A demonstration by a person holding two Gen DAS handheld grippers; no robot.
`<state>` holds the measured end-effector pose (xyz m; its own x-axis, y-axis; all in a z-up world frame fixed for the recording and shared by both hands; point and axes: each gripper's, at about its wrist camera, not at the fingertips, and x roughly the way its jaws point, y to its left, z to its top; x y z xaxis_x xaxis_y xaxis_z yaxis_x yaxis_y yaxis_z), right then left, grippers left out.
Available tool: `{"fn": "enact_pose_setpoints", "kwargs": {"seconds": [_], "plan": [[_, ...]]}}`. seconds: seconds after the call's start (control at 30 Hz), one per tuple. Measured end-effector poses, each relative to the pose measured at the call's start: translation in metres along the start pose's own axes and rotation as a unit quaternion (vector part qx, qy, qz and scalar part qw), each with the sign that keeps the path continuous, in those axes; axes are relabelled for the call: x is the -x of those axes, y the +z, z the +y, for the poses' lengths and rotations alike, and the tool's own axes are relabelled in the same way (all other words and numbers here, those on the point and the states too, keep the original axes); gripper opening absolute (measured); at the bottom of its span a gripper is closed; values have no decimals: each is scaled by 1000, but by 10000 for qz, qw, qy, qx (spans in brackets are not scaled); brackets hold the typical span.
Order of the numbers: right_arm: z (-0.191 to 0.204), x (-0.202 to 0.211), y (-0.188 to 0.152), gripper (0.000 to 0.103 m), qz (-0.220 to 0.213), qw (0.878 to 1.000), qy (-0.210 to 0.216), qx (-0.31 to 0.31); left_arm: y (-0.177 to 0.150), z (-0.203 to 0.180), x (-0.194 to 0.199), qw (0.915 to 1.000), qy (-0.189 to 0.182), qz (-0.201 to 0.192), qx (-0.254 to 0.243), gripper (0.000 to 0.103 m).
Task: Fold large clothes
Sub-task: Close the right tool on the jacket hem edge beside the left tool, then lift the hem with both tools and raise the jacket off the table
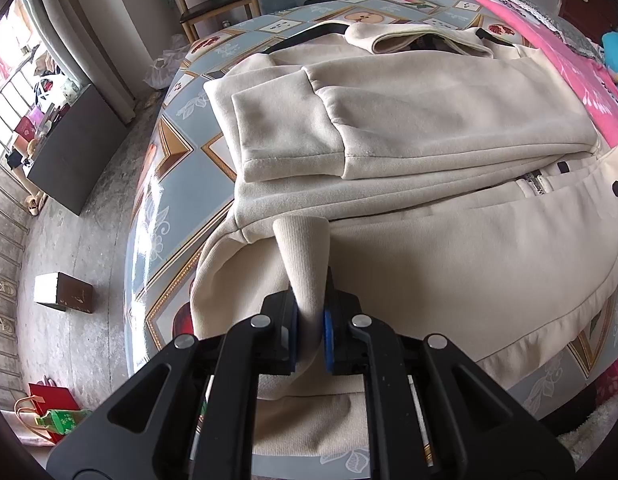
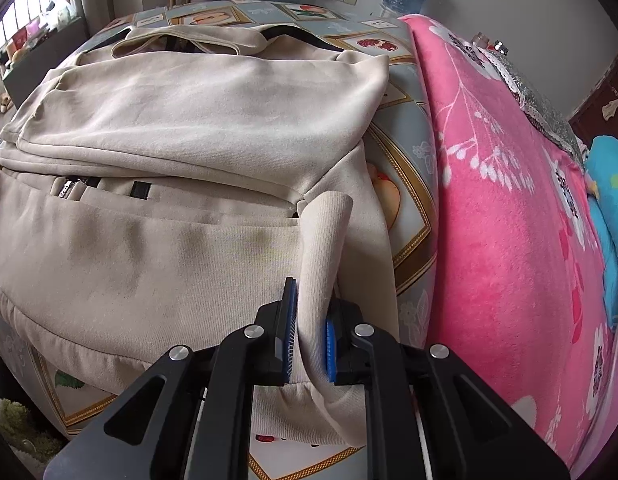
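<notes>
**Op:** On the patterned table (image 1: 181,148) I have the cream jacket (image 1: 449,96) spread flat, collar at the far edge, both sleeves already crossed over the chest, hem nearest me. Pink blanket (image 2: 509,208) lies along its right side.

**Obs:** Step in hand?

**Op:** Bottom-up fold, I judge. Sleeves look done; the lower half is not yet turned over.

**Obs:** Grippers?

**Op:** Left gripper (image 1: 311,322) is pressed together on a pinch of the hem at the jacket's left corner; cloth stands up between the blue pads (image 1: 329,332). Right gripper (image 2: 311,328) pinches the right corner the same way.

**Obs:** Next move calls for?

**Op:** Lifting both corners level and together, carrying the hem toward the collar without dragging the sleeves askew. Uneven height would skew the crease.
</notes>
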<state>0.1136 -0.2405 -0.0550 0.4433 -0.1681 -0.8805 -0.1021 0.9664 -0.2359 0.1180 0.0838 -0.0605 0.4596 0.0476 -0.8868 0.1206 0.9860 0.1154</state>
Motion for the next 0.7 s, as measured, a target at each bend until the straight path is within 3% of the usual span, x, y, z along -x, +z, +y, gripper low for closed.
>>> {"fn": "enact_pose_setpoints", "kwargs": {"seconds": [0.7], "plan": [[-2,1,-4,13,-119,9999,16,-82,-1,0,-1,10000,59,-7,0,10]]}}
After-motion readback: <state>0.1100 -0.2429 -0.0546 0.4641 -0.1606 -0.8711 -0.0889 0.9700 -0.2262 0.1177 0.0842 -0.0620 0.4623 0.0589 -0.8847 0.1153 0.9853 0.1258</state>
